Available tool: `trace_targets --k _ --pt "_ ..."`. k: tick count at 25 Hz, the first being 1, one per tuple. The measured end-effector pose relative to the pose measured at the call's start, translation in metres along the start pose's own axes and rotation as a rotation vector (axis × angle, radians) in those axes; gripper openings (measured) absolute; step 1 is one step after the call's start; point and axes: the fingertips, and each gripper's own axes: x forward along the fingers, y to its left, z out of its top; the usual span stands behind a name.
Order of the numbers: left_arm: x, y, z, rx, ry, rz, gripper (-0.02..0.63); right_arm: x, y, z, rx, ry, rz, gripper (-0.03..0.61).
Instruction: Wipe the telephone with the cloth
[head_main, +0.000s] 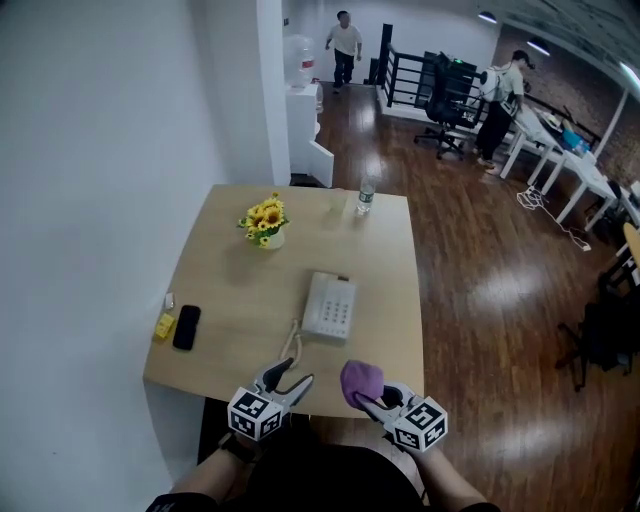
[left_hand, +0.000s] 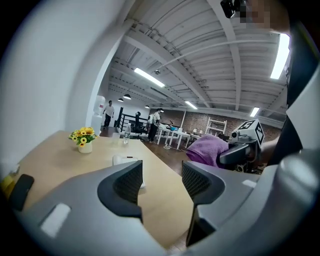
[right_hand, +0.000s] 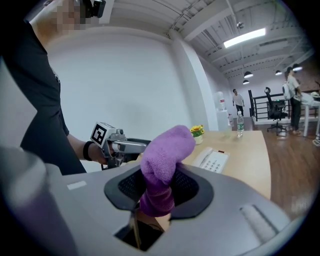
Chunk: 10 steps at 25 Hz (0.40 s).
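Observation:
A white telephone (head_main: 330, 306) lies near the middle of the wooden table (head_main: 380, 260), its cord trailing toward the front edge; it also shows in the right gripper view (right_hand: 212, 160) and partly behind a jaw in the left gripper view (left_hand: 124, 159). My right gripper (head_main: 372, 399) hovers at the table's front edge, shut on a purple cloth (head_main: 360, 381) that sticks up between its jaws (right_hand: 165, 167). My left gripper (head_main: 288, 378) stands open beside it with nothing between its fingers (left_hand: 161, 182). The cloth (left_hand: 209, 149) shows at the right of the left gripper view.
A small vase of yellow flowers (head_main: 265, 222) and a water bottle (head_main: 366, 196) stand at the table's far side. A black phone (head_main: 186, 327) and a yellow item (head_main: 164, 325) lie at the left edge. White wall at left, wooden floor at right, people far off.

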Motion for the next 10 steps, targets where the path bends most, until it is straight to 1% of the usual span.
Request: trace_targets --k 4,10 --pt "-0.010 -0.032 -0.008 0.026 -0.010 0.003 0.242 -0.027 0.010 -0.011 -0.001 -0.033 -0.007 0.132" --pt "-0.021 -0.068 -0.008 0.057 -0.039 -0.009 0.242 -0.051 0.019 -0.023 0.006 -0.056 -0.027 0.132"
